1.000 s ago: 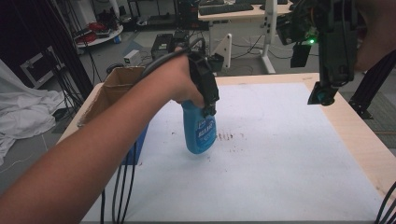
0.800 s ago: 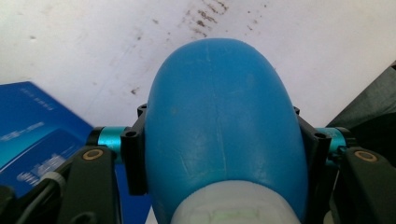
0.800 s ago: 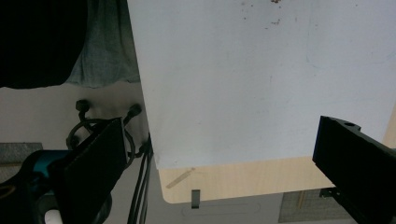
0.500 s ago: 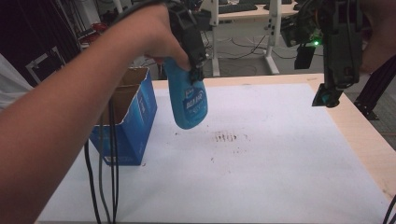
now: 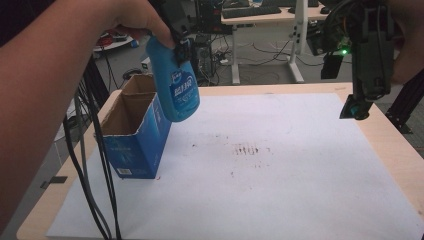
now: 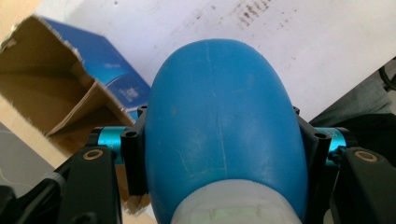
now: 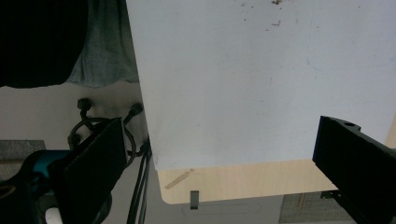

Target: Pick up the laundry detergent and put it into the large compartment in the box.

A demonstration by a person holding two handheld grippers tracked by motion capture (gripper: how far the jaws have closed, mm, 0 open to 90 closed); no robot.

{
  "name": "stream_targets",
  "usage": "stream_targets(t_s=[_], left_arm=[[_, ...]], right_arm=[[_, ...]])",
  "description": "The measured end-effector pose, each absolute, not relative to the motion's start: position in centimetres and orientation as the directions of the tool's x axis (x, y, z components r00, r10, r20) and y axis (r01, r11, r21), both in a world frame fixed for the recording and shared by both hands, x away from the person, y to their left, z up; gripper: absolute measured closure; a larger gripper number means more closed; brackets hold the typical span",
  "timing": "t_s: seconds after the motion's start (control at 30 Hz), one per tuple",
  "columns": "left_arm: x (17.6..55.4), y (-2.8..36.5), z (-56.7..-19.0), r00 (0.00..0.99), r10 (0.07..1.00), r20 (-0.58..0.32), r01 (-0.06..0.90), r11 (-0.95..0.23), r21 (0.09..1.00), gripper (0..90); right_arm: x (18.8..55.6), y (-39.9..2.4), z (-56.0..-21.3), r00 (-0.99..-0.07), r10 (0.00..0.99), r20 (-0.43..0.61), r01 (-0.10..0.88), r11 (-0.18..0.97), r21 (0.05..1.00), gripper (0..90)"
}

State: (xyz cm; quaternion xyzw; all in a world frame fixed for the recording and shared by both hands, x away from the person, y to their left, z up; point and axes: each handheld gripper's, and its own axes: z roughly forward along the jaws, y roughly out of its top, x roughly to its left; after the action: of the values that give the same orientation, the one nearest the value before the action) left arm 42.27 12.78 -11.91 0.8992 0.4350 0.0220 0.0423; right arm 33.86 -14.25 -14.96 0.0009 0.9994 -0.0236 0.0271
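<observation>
Left gripper [image 5: 177,37] was raised at the table's left side, fingers [image 6: 135,158] clamped on a blue plastic bottle [image 5: 175,82] near its cap end. In the left gripper view the fingers pressed both flanks of the bottle [image 6: 224,126] just beyond the pale cap [image 6: 233,212].

Bottle was off the table, hanging in the air. Long axis near vertical, slightly tilted: cap end up in the fingers, rounded base pointing down and a little toward the table's middle. Label with white lettering faced the high camera.

Bottle's position: above and just beside the right wall of an open blue cardboard box [image 5: 132,140], its base level with the box's rim, roughly over the corner. Whether it touched the box could not be told. Box [image 6: 65,88] stood upright on the white sheet [image 5: 280,175], flaps open, brown inside.

White sheet covered most of the wooden table [image 5: 395,145]; a patch of dark smudges [image 5: 247,150] lay near its centre, well apart from the bottle.

Right gripper [image 5: 356,107] was held high over the table's right edge, pointing down. In the right gripper view its fingers [image 7: 95,163] stood wide apart with nothing between them, the sheet [image 7: 261,84] and the table's edge below.

Black cables [image 5: 92,170] trailed down from the left forearm [image 5: 55,90] at the left edge.
</observation>
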Motion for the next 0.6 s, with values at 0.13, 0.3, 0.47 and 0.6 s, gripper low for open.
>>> stream_targets(t_s=[0.13, 0.3, 0.47, 0.6], left_arm=[[42.5, 14.5, -11.6, 0.596, 0.803, 0.006, 0.8, -0.595, 0.085, 37.0], [42.6, 15.7, -11.1, 0.581, 0.814, 0.008, 0.81, -0.579, 0.096, 37.0], [42.8, 17.6, -10.8, 0.583, 0.813, 0.012, 0.805, -0.58, 0.124, 37.0], [43.1, 18.7, -10.8, 0.571, 0.821, 0.019, 0.813, -0.569, 0.124, 37.0]], right_arm=[[34.1, -13.8, -15.0, -0.999, -0.005, -0.052, -0.003, 0.999, -0.044, 2.2], [34.3, -13.5, -15.2, -0.999, -0.008, -0.049, -0.005, 0.999, -0.047, 2.2], [34.5, -13.3, -15.3, -0.999, -0.008, -0.047, -0.006, 0.999, -0.051, 2.2], [34.7, -13.1, -15.4, -0.999, -0.012, -0.048, -0.009, 0.999, -0.05, 2.2]])
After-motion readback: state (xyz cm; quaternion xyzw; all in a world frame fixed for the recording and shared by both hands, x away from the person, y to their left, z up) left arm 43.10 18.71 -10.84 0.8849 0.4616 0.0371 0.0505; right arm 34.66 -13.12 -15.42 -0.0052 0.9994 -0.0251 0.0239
